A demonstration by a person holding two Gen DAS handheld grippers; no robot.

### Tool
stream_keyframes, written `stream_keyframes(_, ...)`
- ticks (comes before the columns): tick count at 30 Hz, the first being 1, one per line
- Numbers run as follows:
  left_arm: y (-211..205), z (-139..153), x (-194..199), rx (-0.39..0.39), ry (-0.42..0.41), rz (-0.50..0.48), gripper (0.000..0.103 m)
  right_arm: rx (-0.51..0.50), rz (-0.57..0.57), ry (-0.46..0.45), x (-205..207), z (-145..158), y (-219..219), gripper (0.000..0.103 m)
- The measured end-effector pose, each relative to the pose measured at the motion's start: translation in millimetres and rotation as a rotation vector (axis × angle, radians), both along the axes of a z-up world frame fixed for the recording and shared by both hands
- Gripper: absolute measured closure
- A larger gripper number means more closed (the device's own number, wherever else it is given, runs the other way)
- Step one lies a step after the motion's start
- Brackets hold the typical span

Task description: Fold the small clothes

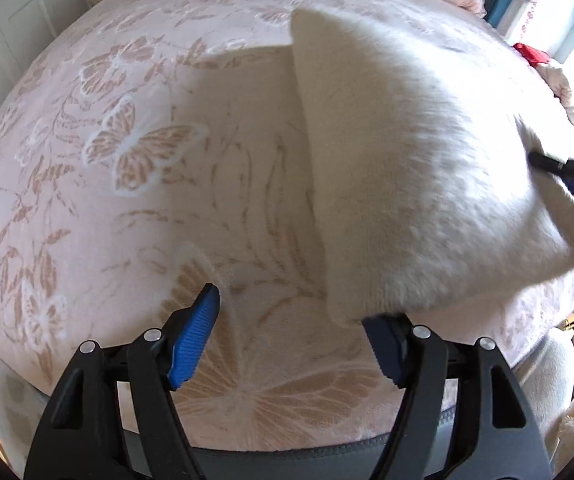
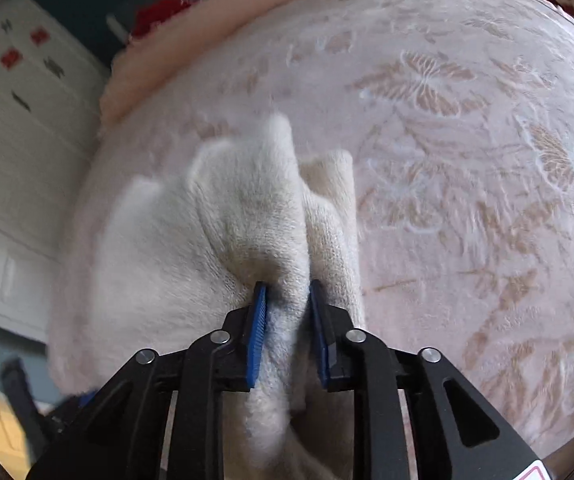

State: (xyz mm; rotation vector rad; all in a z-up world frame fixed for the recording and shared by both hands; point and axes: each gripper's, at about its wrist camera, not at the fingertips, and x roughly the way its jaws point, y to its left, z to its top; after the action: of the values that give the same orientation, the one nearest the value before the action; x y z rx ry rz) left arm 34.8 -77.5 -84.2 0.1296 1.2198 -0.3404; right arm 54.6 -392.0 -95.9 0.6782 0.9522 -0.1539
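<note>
The fluffy white garment (image 1: 407, 168) hangs bunched and lifted over the pink butterfly blanket (image 1: 127, 160), toward two o'clock in the left wrist view, pinched between the right gripper (image 2: 287, 320) pads, while the left gripper (image 1: 291, 336) fingers stand wide apart, holding nothing.

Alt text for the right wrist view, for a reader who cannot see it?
The right gripper is shut on a bunched fold of a fluffy white garment, which spreads left over a pink bedspread patterned with butterflies. A white wall with red and black marks shows at far left.
</note>
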Motion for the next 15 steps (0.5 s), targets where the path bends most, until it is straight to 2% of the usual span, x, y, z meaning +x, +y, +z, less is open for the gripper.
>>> stream_keyframes(2, 4, 9, -5, -0.042, 0.000, -0.023, 0.035, -0.028, -0.029, -0.028, -12, 15, 0, 0.077)
stream_keyframes(5, 13, 25, -16, -0.101, 0.002, -0.049, 0.035, -0.015, -0.003, -0.076, -25, 29, 8, 0.077)
stream_keyframes(7, 15, 35, -23, -0.138, -0.006, -0.048, 0.034, -0.024, 0.032, -0.045, -23, 22, 19, 0.077)
stream_keyframes(10, 11, 42, -27, -0.171, -0.002, -0.042, 0.033, -0.157, 0.101, 0.101, -22, -18, 35, 0.078)
stream_keyframes(12, 4, 44, -27, -0.168, 0.000, -0.050, 0.033, -0.145, 0.089, 0.086, -32, -22, 30, 0.078)
stream_keyframes(14, 1, 48, -28, -0.174, -0.007, -0.054, 0.033, -0.134, 0.075, 0.079, -40, -8, 29, 0.077)
stream_keyframes(15, 1, 51, -27, -0.184, -0.012, -0.053, 0.033, -0.154, 0.072, 0.074, -43, 0, 31, 0.072)
